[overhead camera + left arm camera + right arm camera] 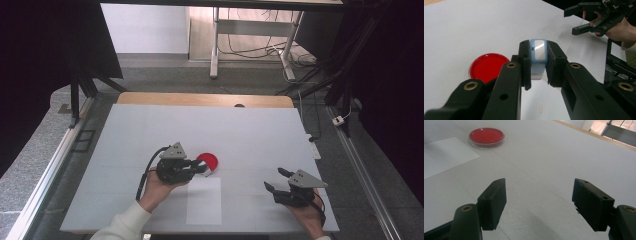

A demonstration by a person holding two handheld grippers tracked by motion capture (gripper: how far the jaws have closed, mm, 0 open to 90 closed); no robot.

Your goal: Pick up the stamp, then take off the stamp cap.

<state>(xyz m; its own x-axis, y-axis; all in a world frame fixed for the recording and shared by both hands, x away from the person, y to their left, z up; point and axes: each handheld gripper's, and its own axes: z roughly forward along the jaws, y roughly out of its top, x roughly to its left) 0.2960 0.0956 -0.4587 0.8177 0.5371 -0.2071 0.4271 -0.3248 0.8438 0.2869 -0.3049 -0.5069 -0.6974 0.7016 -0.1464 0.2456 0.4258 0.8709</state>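
The left tool [537, 66] pinches a small light-blue block with a shiny face [538, 50] between its pads, just beside the red dish [207, 161] and a little above the table [150, 130]. The right tool [539, 200] hangs with its jaws spread and nothing between them, well apart from the dish, near the table's near right corner.

The grip looks narrow: the pads catch only the block's sides, and much of it stands proud of the fingertips. A tilt or a quick swing toward the dish could, I judge, let it twist or slip out. If it is lowered off-centre, it may clip the dish's raised rim and nudge the dish aside.

Room is generous. Beyond the dish the table lies bare to its far wooden edge [200, 99]. The white sheet [204, 200] lies flat just nearer the person than the dish and is no obstacle. The right tool is far enough from the dish not to cross the left one's path.
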